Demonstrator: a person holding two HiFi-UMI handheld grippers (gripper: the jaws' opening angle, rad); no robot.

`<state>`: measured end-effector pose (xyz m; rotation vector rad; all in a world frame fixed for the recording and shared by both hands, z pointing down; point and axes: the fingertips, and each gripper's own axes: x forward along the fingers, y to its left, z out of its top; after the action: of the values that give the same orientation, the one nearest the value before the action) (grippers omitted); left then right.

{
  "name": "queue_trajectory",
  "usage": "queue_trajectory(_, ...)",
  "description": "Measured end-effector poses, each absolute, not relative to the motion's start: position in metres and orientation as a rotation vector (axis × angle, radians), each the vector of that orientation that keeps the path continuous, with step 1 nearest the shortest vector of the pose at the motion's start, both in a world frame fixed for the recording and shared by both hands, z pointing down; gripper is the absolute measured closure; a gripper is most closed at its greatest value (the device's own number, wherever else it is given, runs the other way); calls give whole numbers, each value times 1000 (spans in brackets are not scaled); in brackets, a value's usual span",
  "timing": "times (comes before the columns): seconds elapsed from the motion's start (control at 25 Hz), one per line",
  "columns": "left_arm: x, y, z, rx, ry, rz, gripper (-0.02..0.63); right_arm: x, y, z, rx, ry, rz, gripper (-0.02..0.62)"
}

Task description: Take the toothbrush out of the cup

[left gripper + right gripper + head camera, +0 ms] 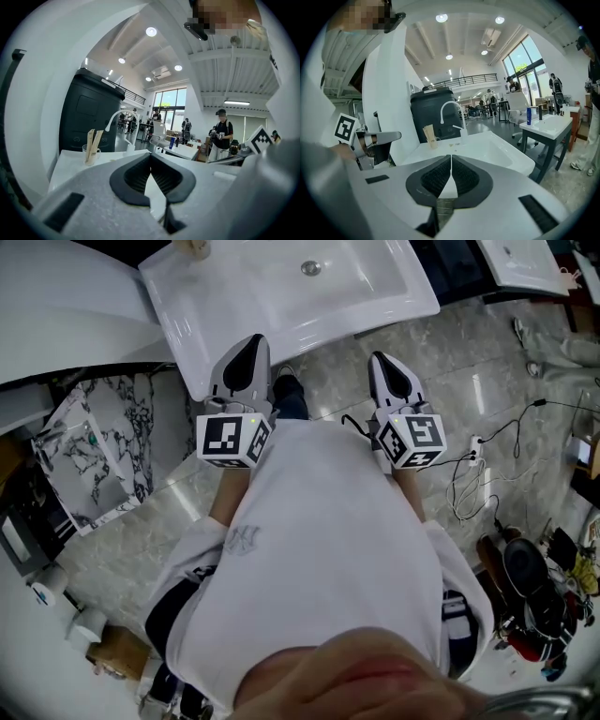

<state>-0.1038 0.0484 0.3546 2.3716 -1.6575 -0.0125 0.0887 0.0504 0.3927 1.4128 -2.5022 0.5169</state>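
Note:
A clear cup [91,153] holding pale, flat-handled toothbrushes [93,143] stands on the far left corner of the white sink [70,164]. The right gripper view shows the same cup [430,138] beside the white tap [453,115]. In the head view only a bit of the cup [197,247] shows at the top edge. My left gripper [249,343] and right gripper [384,362] are held side by side near the sink's front rim [281,334], well short of the cup. Both have their jaws shut together with nothing between them.
A big black tank [433,115] rises behind the sink. A marble slab [94,456] leans at the left on the floor, and cables [487,465] lie at the right. A second sink table [551,126] stands to the right, and people stand in the background.

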Motion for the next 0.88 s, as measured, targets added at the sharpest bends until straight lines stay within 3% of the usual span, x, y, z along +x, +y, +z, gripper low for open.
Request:
queue_trajectory(0.52,-156,-48,333,2407,-1698,-40,589,40,-51,374,1432,-2546,483,580)
queue_trajectory(0.88,-188,-55,342,2328,-1768,-46,589,10,-74,376,1380,-2569,479,580)
